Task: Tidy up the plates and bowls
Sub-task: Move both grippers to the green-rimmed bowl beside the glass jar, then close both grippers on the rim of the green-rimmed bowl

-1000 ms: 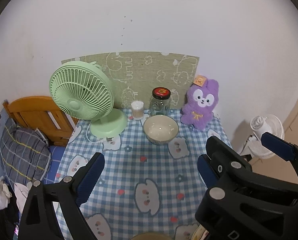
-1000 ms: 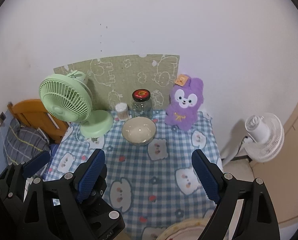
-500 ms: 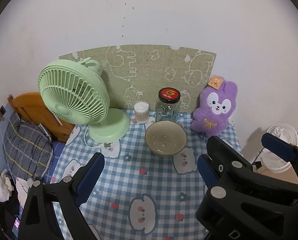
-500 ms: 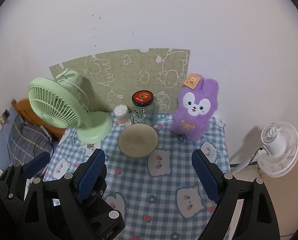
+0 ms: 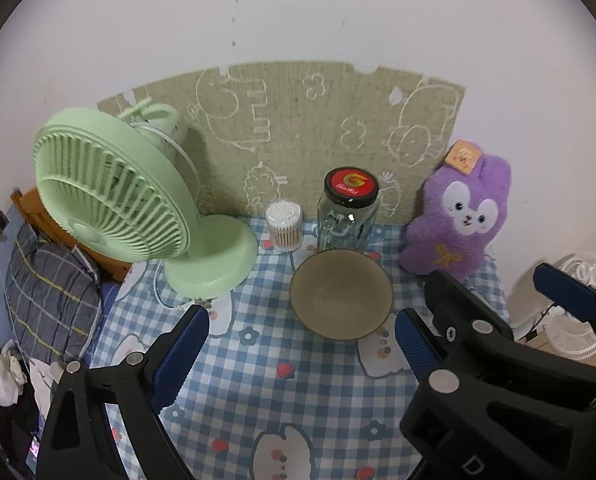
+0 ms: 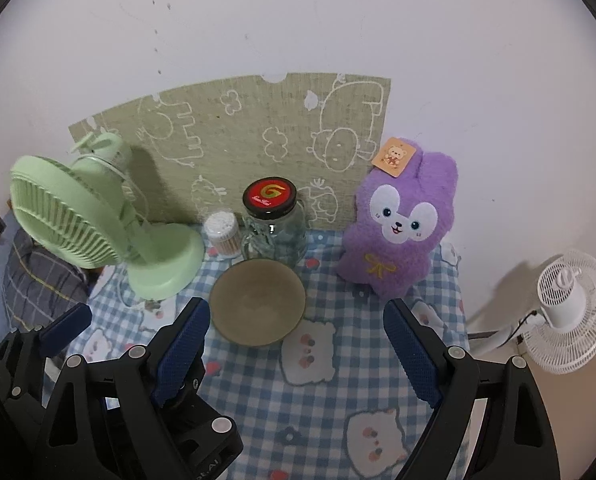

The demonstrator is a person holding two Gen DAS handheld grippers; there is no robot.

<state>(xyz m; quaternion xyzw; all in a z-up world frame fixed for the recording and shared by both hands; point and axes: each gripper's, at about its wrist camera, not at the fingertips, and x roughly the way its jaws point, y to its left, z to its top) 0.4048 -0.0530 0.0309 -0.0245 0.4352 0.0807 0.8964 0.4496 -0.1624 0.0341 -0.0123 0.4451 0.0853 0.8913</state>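
Centrally, each item by label:

Bowl: a brown-olive bowl, upright and empty, sits mid-frame on the checked tablecloth; its inside looks matte, though the fisheye blur makes the finish hard to judge.
Jar: a glass jar with a red-and-black lid stands just behind the bowl, toward the upper centre.
Cotton swabs: a small clear tub of swabs stands just beside the jar on its left.
Fan: a pale green desk fan fills the left of both views, its round base on the cloth.
Plush: a purple rabbit toy sits at the right, leaning on the wall mat.
White fan: a floor fan stands off the table at the far right.
Left gripper: jaws spread wide, nothing between the blue pads, bowl just beyond the tips.
Right gripper: likewise wide apart and holding nothing, above the cloth in front of the bowl.
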